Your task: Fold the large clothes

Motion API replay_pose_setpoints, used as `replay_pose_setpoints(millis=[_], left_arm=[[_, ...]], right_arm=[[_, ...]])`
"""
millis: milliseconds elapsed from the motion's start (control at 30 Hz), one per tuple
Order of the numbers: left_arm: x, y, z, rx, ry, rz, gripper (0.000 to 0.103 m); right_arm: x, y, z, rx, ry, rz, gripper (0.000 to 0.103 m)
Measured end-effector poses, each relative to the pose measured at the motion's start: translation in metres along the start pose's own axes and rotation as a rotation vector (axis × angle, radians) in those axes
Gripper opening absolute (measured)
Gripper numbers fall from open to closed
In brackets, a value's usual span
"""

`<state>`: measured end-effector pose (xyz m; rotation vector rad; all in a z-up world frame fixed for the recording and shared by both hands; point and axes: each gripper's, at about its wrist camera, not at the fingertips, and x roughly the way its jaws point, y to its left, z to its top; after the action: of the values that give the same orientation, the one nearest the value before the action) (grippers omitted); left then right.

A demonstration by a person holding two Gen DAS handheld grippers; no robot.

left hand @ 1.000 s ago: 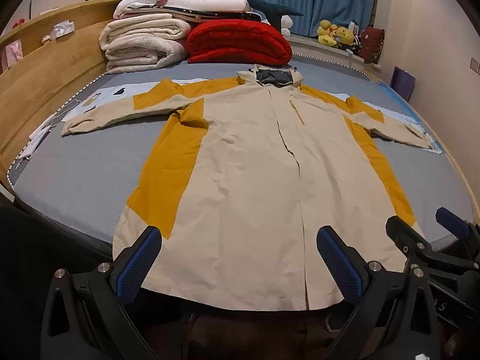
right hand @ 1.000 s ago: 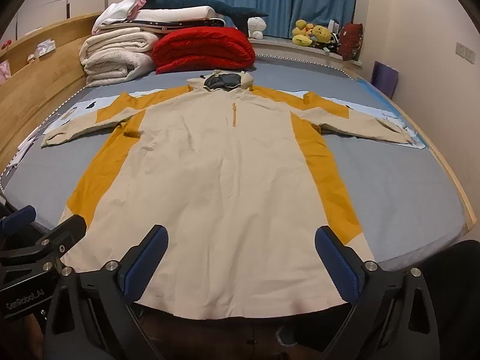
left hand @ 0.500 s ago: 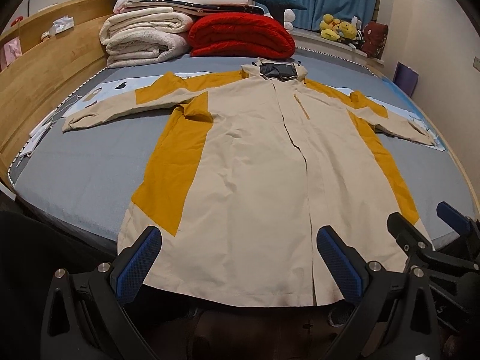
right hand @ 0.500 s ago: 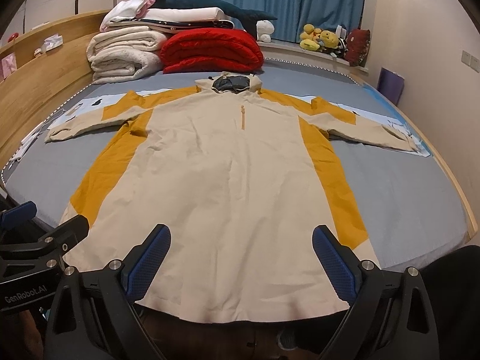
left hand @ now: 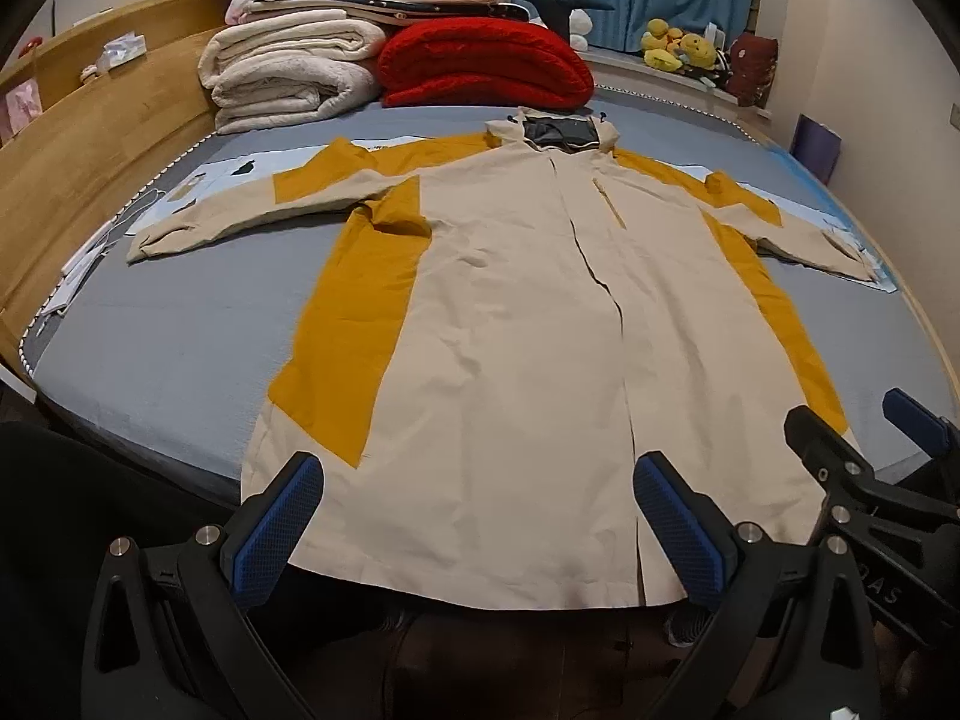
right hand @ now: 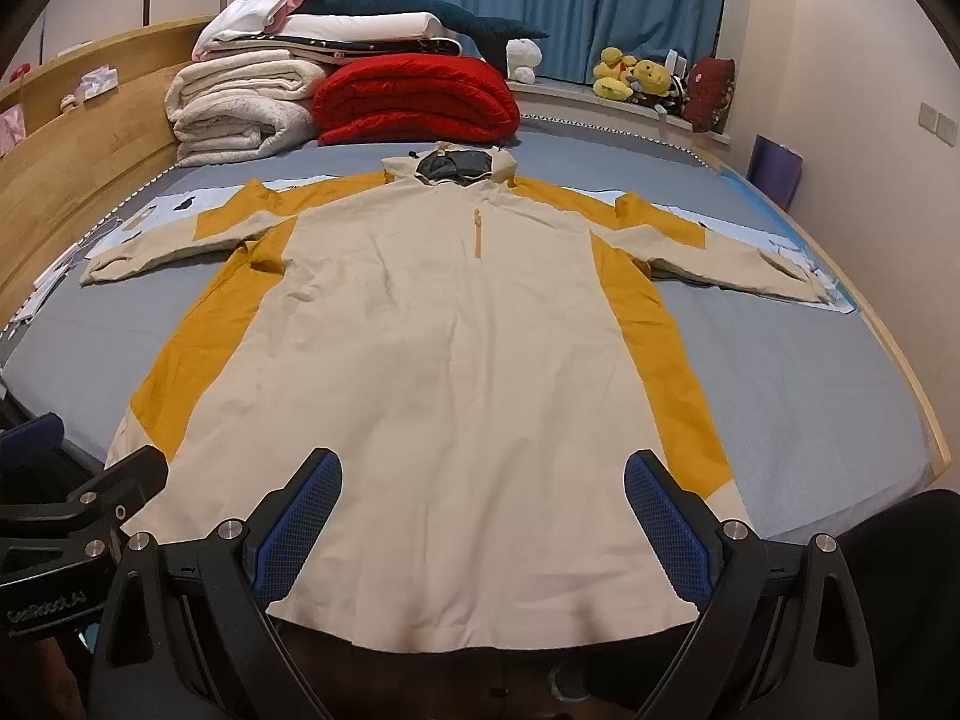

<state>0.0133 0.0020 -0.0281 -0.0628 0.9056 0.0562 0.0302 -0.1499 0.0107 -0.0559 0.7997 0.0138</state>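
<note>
Bed [left hand: 150,354] holds coat [left hand: 510,360] spread flat with sleeves out for folding, so we hover both tongs, left [left hand: 480,534] and right [right hand: 483,525], released at hem.

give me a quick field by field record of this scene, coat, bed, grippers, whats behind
garment: beige and mustard hooded coat, front up, sleeves out to both sides
surface: grey bed, hem hanging over its near edge
left gripper: jaws open, empty, at the hem
right gripper: jaws open, empty, at the hem
behind coat: red quilt, stacked white blankets
window sill: plush toys, blue curtains
fold progress: none visible
</note>
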Motion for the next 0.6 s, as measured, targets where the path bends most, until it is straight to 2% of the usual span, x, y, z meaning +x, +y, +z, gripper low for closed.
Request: replay_pose_setpoints(millis=[600], left_arm=[[-0.0045,-0.0029,0.0017,0.004,-0.029,-0.025,0.101]], right_arm=[[0.0028,0.003,-0.0014,-0.015,0.0,0.023,0.091]])
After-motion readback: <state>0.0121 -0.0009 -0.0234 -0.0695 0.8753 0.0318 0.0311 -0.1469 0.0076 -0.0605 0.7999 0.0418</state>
